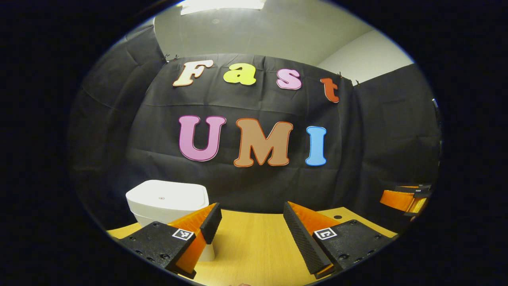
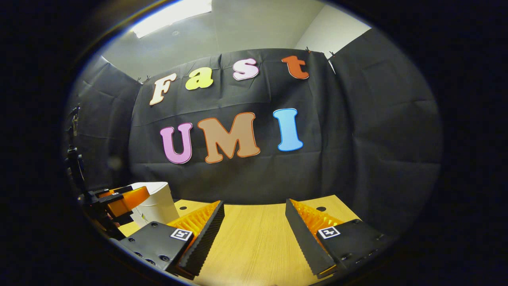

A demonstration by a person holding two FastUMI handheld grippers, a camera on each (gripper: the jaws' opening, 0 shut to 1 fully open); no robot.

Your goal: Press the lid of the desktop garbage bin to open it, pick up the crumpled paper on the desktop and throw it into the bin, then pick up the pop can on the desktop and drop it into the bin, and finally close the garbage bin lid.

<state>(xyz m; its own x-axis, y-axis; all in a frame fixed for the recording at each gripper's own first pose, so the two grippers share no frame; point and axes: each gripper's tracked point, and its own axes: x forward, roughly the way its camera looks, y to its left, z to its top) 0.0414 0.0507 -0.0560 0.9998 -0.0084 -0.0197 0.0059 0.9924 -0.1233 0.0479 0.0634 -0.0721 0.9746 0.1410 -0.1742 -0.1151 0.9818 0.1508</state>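
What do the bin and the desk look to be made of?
The bin looks like white plastic with a smooth, slightly matte finish: rounded moulded corners, an even seamless lid, soft light on top. The desk looks like light wood or wood-look laminate: fine straight grain lines, pale yellow tone, low sheen. Which of the two I cannot tell.

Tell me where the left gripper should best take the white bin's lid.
The lid's flat top, from above, pressing rather than pinching: it lies closed and level, and the bin looks broader than the left gripper's open jaws.
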